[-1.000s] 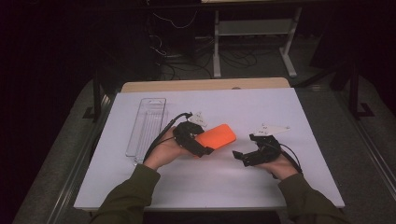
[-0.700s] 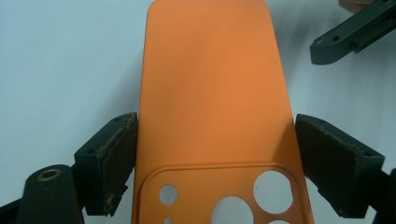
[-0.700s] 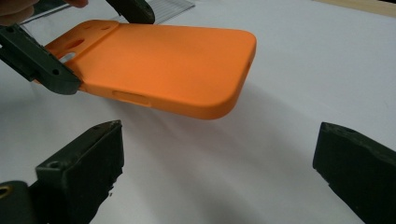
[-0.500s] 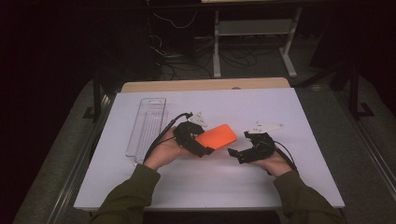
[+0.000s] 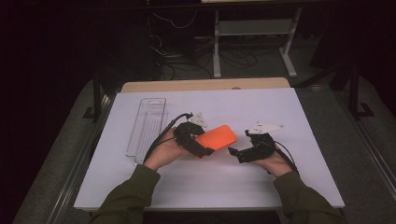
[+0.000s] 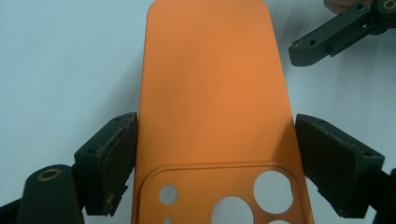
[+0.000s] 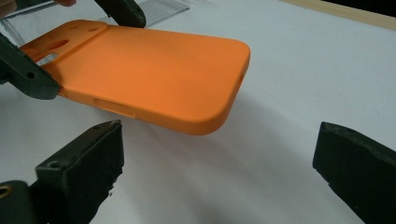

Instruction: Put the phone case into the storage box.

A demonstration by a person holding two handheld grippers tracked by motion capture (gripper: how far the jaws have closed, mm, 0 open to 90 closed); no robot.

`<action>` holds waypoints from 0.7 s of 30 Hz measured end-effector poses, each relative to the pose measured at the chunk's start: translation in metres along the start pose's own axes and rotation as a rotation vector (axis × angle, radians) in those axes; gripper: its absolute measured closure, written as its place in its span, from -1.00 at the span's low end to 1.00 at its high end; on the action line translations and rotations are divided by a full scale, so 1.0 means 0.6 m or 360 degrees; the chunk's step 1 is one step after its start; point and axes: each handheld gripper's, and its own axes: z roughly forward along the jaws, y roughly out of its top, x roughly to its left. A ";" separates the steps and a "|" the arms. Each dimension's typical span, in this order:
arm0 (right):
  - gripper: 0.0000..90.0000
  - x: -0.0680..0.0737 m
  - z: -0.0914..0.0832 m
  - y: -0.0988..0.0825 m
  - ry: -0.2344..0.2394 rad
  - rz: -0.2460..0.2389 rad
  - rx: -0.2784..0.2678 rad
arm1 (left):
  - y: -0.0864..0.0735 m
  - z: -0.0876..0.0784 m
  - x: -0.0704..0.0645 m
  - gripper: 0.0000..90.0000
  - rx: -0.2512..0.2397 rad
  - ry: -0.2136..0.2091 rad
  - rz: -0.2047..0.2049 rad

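Left gripper (image 5: 198, 144) clamps the orange phone case (image 5: 215, 136) across its width at the camera-cutout end, pads tight on both long edges (case lifted clear of the white table (image 5: 289, 112), back face up). Right gripper (image 5: 240, 154) sits just beside the case's free end, jaws spread wide, nothing between them. A clear plastic tray (image 5: 147, 123) lies well left.

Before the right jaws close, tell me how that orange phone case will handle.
The thin orange phone case probably weighs little: the left gripper holds it out level by one end. Its thin shell may flex if squeezed. The matte surface likely grips rather than slips.
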 end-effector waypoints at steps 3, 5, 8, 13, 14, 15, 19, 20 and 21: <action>-0.97 0.001 0.000 0.000 -0.0015 -0.0017 0.0011 | 0.000 0.000 0.000 -0.65 0.0005 -0.0004 0.0007; -0.98 0.003 0.001 -0.001 -0.0022 -0.0036 0.0010 | 0.000 0.000 0.000 -0.65 0.0009 -0.0004 0.0018; -0.97 0.005 0.002 -0.001 -0.0044 -0.0056 0.0019 | 0.000 0.000 0.000 -0.65 -0.0002 -0.0002 0.0003; -0.98 0.007 0.004 -0.002 -0.0073 -0.0105 0.0033 | -0.001 0.000 0.000 -0.65 -0.0013 -0.0002 -0.0011; -0.97 0.008 0.004 -0.003 -0.0077 -0.0110 0.0036 | -0.001 0.000 0.000 -0.65 -0.0009 -0.0003 -0.0009; -0.97 0.008 0.004 -0.003 -0.0082 -0.0118 0.0033 | -0.001 0.000 0.000 -0.65 0.0001 -0.0001 0.0004; -0.98 0.009 0.003 -0.003 -0.0095 -0.0136 0.0036 | -0.001 0.000 0.001 -0.65 0.0008 -0.0004 0.0011; -0.97 0.009 0.003 -0.003 -0.0099 -0.0146 0.0037 | -0.001 0.000 0.001 -0.65 0.0010 -0.0004 0.0013; -0.97 0.009 0.002 -0.003 -0.0107 -0.0155 0.0039 | -0.002 0.001 0.000 -0.65 0.0010 -0.0006 0.0010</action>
